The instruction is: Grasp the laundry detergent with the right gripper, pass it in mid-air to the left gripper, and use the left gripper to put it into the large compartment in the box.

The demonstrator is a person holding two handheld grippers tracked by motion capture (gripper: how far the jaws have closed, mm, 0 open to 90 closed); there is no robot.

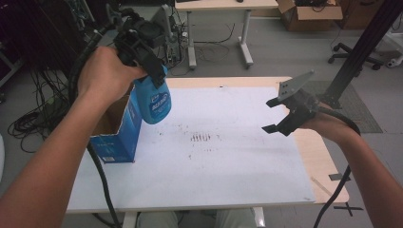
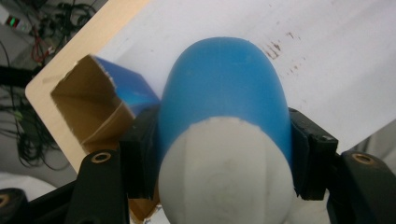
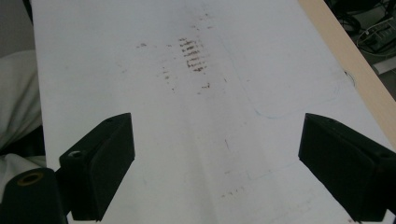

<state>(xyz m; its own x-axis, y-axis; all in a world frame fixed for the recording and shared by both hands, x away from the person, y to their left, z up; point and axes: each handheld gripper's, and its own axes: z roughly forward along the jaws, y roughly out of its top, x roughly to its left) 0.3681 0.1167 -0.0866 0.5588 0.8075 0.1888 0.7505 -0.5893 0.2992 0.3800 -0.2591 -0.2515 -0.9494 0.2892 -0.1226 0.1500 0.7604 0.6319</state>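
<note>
hanging in the air above the open blue cardboard box (image 1: 116,135), blue spray bottle (image 1: 156,100) clamped by left gripper (image 1: 142,54), jaws pressing both its sides. box at left edge of white tabletop (image 1: 228,156). right gripper (image 1: 280,114) spread wide, nothing between jaws, over tabletop's right side.

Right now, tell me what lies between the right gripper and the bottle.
Nothing stands there. In the high view, bare white sheet with brownish smudges spans the stretch between the open right gripper and the bottle held by the left gripper.
</note>
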